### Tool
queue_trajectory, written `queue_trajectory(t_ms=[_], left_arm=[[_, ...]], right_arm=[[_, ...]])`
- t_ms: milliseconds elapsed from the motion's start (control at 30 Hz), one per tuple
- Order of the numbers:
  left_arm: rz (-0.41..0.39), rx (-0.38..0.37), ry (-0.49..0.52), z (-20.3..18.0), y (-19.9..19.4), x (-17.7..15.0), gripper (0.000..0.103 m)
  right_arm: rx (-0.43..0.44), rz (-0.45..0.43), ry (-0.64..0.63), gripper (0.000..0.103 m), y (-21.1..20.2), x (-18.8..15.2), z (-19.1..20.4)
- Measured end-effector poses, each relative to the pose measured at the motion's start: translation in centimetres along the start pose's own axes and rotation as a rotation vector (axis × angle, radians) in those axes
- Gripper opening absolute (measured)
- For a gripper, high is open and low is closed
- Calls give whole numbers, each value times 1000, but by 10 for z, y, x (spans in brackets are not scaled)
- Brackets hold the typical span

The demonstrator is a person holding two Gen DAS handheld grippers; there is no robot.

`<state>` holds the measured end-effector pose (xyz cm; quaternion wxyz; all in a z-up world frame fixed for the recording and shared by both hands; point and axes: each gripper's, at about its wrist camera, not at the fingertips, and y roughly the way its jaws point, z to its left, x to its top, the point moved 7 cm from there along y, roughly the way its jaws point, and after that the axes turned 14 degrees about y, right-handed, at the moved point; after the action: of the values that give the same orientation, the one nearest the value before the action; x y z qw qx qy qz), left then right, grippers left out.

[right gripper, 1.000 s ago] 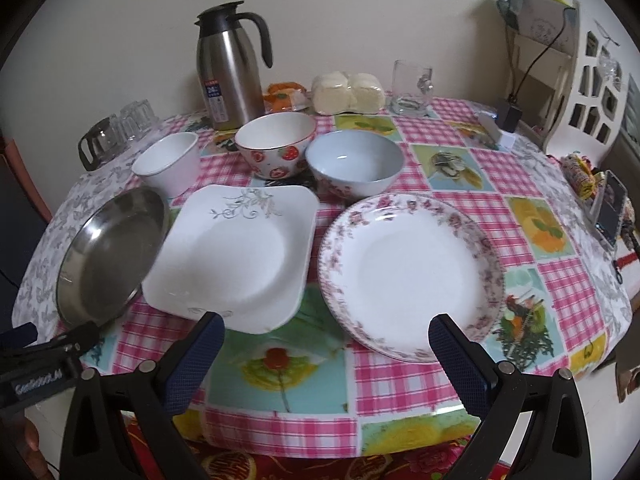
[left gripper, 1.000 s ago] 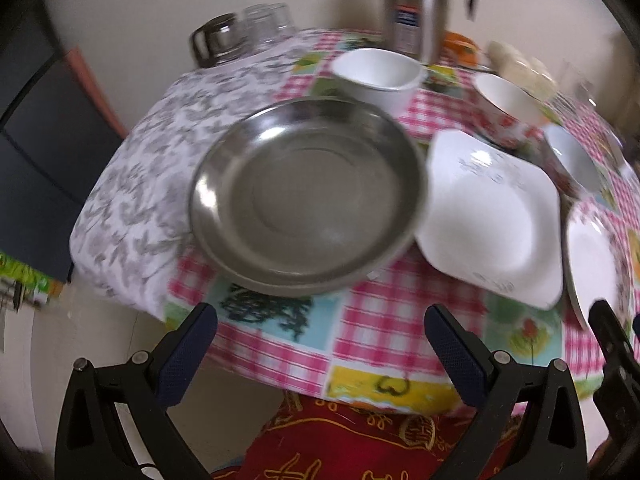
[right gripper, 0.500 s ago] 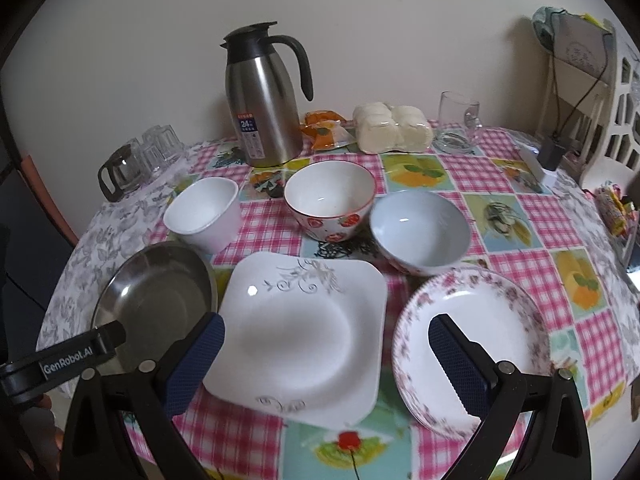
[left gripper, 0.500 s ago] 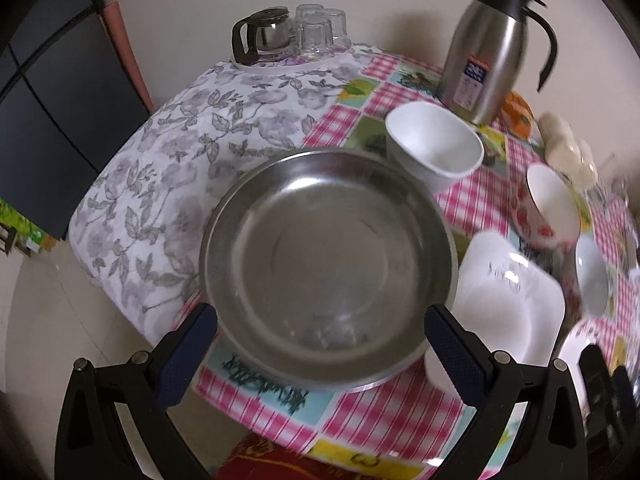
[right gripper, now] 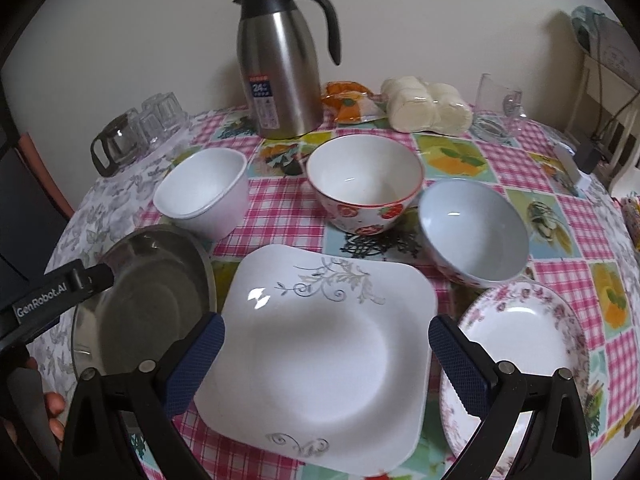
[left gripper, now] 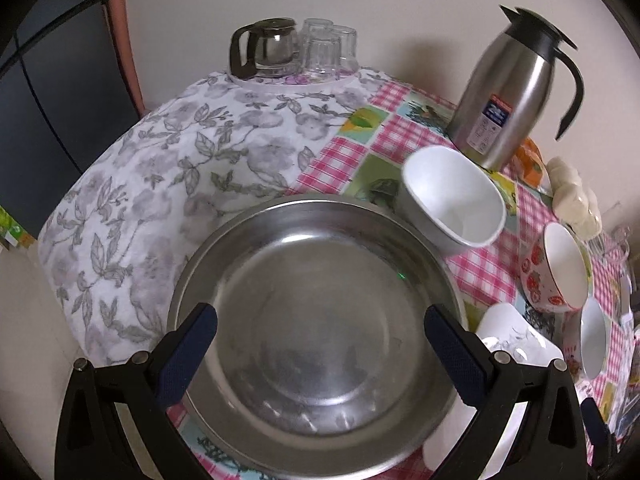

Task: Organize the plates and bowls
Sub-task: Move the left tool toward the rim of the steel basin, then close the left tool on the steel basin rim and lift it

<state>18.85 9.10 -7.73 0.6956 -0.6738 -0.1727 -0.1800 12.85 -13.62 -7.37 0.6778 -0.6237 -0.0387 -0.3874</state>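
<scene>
1. Steel pan (left gripper: pixel 316 336) fills the lower centre of the left wrist view; its near rim is cut off by the frame bottom.
2. Left gripper (left gripper: pixel 320 344) hangs over it, jaws wide apart.
3. Right gripper (right gripper: pixel 326 354), jaws apart, frames the square white plate (right gripper: pixel 320 356).
4. Flowered plate (right gripper: pixel 520 360) is cropped at lower right.
5. The left gripper's side reads "GenRobot.AI"; the thermos jug (right gripper: pixel 276 72) label reads "24".

Both wrist views, close (perhaps tilted down), share steel pan (left gripper: pixel 316 332).

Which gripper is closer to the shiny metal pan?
Left. The left gripper is right over the steel pan, jaws open. The right gripper is over the square white plate beside it.
</scene>
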Motion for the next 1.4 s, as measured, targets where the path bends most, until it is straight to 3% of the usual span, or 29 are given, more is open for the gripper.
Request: queue_trajectory(t_ms=[333,500,700,867,933,1000,1133,1300,1400], left_arm=[[-28,28,-103,60,1,-3,103],[32,69,-81,85,9,-12,103],[42,27,-161,106,14,-17,103],[95,20,-175,110,32,-27,102],[117,-7,-199,110,40,-31,96],[143,-16,-205,109,47,-35,75],[167,-47,-223,107,59,-40,67],[161,-95,-242,104,67,-41,27],[148,-104,-253,105,67,-42,24]], right_arm=[[31,59,-56,103,21,-25,31],[51,72,-58,103,24,-33,44],[69,88,-72,103,33,-44,61],[90,106,-78,103,41,-52,73],[95,113,-71,103,44,-54,75],[93,119,-74,102,47,-55,78],[88,117,-90,101,50,-58,83],[78,115,-101,92,52,-59,84],[74,116,-99,86,54,-60,83]])
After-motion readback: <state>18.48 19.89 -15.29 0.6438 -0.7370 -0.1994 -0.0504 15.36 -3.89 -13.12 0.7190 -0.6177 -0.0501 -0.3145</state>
